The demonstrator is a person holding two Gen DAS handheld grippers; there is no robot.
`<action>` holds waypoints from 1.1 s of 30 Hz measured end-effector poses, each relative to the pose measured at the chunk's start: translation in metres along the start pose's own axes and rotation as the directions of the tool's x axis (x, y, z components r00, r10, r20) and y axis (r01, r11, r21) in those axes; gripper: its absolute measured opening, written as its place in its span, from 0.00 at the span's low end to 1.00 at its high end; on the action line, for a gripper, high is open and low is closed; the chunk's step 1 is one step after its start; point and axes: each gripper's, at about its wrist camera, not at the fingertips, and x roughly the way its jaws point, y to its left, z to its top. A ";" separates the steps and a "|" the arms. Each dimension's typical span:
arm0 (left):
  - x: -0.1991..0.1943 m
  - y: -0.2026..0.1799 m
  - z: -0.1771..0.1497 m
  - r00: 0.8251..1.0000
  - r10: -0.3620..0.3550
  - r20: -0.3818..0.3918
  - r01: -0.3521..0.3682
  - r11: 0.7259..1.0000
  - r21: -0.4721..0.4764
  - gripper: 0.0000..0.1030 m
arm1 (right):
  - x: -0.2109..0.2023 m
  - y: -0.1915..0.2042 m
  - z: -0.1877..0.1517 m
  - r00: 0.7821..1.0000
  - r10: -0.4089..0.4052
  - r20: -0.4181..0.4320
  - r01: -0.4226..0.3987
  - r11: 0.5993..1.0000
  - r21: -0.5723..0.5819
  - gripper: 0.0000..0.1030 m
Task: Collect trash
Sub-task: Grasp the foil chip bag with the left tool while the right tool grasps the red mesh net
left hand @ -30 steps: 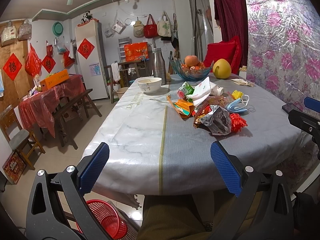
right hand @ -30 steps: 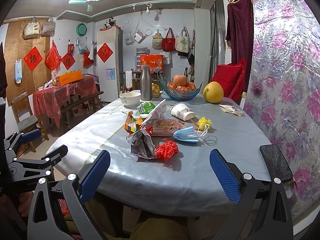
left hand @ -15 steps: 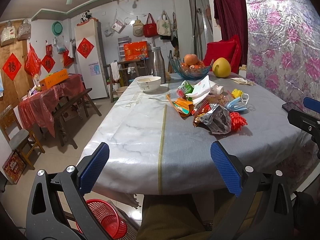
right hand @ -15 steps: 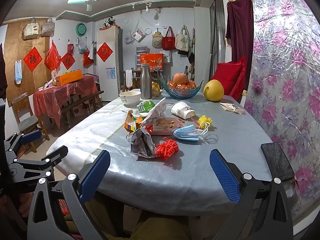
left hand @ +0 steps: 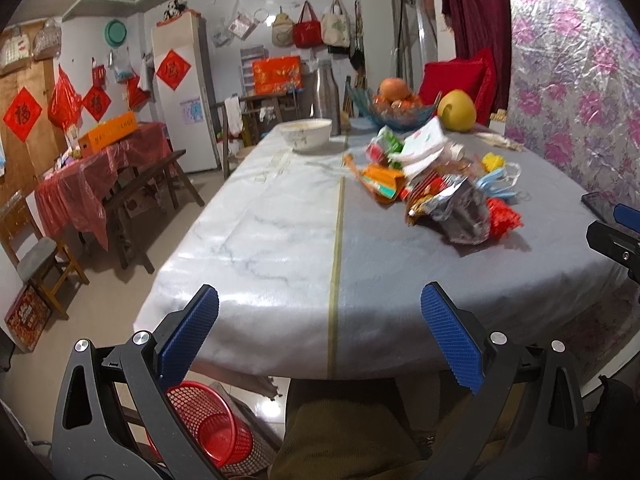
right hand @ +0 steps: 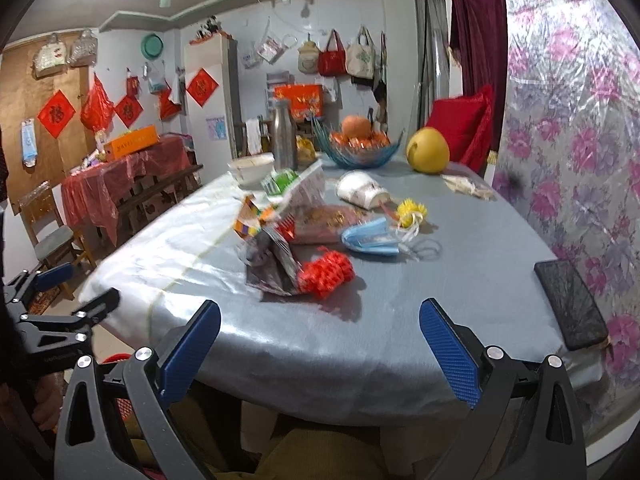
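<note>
A heap of trash lies mid-table: a silver foil wrapper (left hand: 460,212) (right hand: 272,264), a red mesh net (right hand: 326,274) (left hand: 503,220), a blue face mask (right hand: 372,236) (left hand: 496,184), an orange carton (left hand: 382,180) (right hand: 250,224), a tipped paper cup (right hand: 362,194) and a yellow pompom (right hand: 411,211). My left gripper (left hand: 320,328) hangs open at the near table edge, nothing between its fingers. My right gripper (right hand: 320,338) is open too, just short of the red net. A red mesh bin (left hand: 208,428) stands on the floor under the left gripper.
A white bowl (left hand: 306,133), a steel flask (right hand: 284,142), a blue fruit bowl (right hand: 358,146) and a yellow pomelo (right hand: 427,155) stand at the far end. A dark phone (right hand: 570,304) lies at the right table edge. A red-covered side table (left hand: 92,176) and bench stand left.
Both grippers have moved forward and a little lower toward the table, so the trash heap looks closer. Both stay open and nothing on the table has shifted.
</note>
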 end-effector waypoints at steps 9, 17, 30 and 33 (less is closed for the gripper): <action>0.050 -0.012 0.015 0.991 -0.078 -0.112 0.079 0.997 0.012 0.94 | 0.071 -0.028 -0.001 0.994 -0.015 -0.111 0.020 0.999 0.038 0.95; 0.071 -0.068 0.074 0.946 -0.310 -0.092 0.316 0.947 0.063 0.94 | 0.104 -0.063 -0.009 0.986 -0.030 -0.163 0.048 0.993 0.107 0.95; 0.160 -0.084 0.095 0.939 -0.262 -0.224 0.274 0.961 0.027 0.94 | 0.116 -0.067 -0.016 0.989 -0.060 -0.134 0.064 0.998 0.026 0.96; 0.165 -0.062 0.089 0.944 -0.222 -0.245 0.233 0.972 0.017 0.94 | 0.116 -0.067 -0.016 0.989 -0.060 -0.135 0.064 0.998 0.020 0.96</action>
